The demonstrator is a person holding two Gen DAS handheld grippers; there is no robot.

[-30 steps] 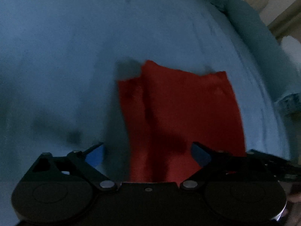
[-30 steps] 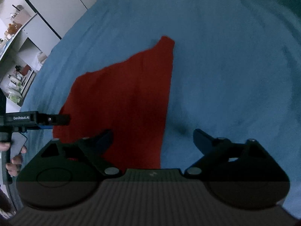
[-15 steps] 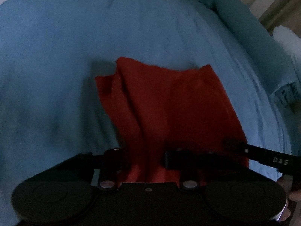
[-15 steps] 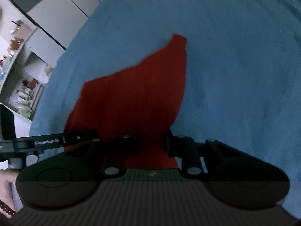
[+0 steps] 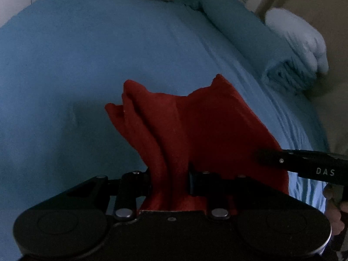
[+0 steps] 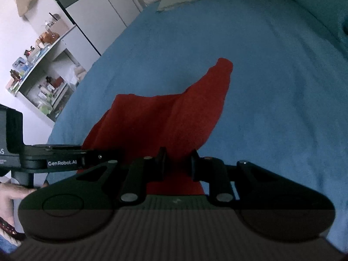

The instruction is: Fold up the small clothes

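Hanging from both grippers above a blue bedsheet (image 5: 87, 65), the red garment (image 5: 195, 126) is a small piece of plain, deep red cloth with a soft, matte, slightly fuzzy surface. The left gripper (image 5: 169, 180) has its jaws drawn in tight on one near corner, where the fabric bunches into several long vertical folds that run away from the fingers. The right gripper (image 6: 178, 163) is likewise clamped on the other near corner, with a narrow wad of red cloth squeezed between its black fingers.

In the left wrist view the far edge of the cloth sags in the middle and rises to two points, one rumpled and doubled over on the left, one sharper on the right. In the right wrist view the same cloth stretches out as a rough triangle whose far tip curls into a rounded end over the sheet. Whether the far edge touches the sheet cannot be told.

The right gripper's black body, marked "DAS", shows at the right edge of the left wrist view. A rolled blue blanket (image 5: 250, 32) lies along the bed's far side, and shelves (image 6: 41, 65) crowded with small items stand against the wall.
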